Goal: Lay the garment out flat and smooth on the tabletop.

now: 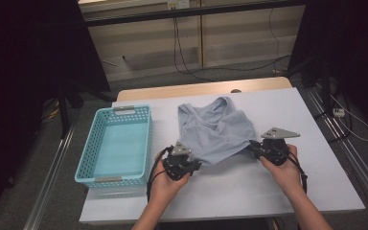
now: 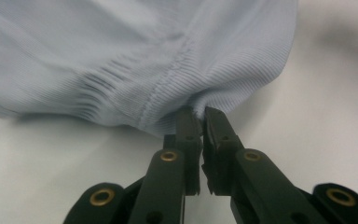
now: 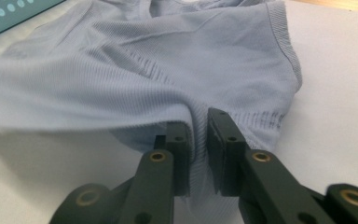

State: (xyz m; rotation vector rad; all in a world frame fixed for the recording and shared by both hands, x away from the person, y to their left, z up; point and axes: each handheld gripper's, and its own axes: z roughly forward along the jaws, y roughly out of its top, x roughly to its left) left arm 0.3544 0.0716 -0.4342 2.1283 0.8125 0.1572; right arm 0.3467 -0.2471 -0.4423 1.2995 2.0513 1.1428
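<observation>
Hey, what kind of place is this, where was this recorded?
Probably a lab or a recording workspace, not a home. A white table stands on bare grey floor between metal rails, with loose cables trailing behind it, and the only items laid out are a blue basket and a grey top.

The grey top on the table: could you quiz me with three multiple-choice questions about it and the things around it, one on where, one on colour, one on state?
1. Where is the basket relative to the grey top?
A. to its left
B. to its right
C. on top of it

2. What colour is the basket?
A. red
B. light blue
C. black

3. How do the left gripper and right gripper stand?
A. both wide open above the table
B. both pinch the top's near edge
C. both rest in the basket

Answers:
1 A, the high view shows the basket at the left.
2 B, its walls are light blue.
3 B, fabric is caught between each pair of jaws.
</observation>
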